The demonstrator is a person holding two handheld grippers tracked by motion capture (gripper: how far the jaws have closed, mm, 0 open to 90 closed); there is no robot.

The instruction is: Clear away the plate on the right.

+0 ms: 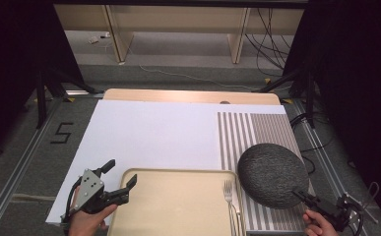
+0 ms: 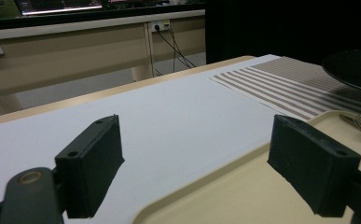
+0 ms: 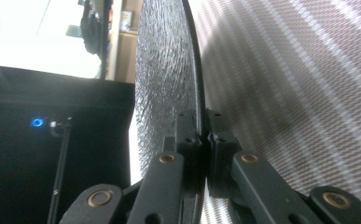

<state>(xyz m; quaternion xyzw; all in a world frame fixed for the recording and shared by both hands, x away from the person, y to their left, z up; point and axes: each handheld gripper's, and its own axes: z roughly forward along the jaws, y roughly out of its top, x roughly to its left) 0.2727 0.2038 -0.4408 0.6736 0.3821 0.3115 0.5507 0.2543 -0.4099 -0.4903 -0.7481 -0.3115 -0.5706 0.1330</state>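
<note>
A dark textured plate (image 1: pixel 272 174) rests over the striped placemat (image 1: pixel 249 132) at the right. My right gripper (image 1: pixel 301 195) is shut on the plate's near rim; in the right gripper view the plate (image 3: pixel 169 74) stands edge-on between the closed jaws of that gripper (image 3: pixel 203 128). A beige tray (image 1: pixel 178 206) lies at the front centre with a fork (image 1: pixel 229 196) along its right side. My left gripper (image 1: pixel 120 173) is open at the tray's near-left corner, one jaw over the tray (image 2: pixel 243 191), the other over the white sheet (image 2: pixel 169 116).
The white sheet (image 1: pixel 153 132) covers most of the wooden table (image 1: pixel 188 95). Metal rails run along the floor on both sides. Desk legs and cables stand beyond the far edge. A black tripod leg (image 1: pixel 41 98) stands at the far left.
</note>
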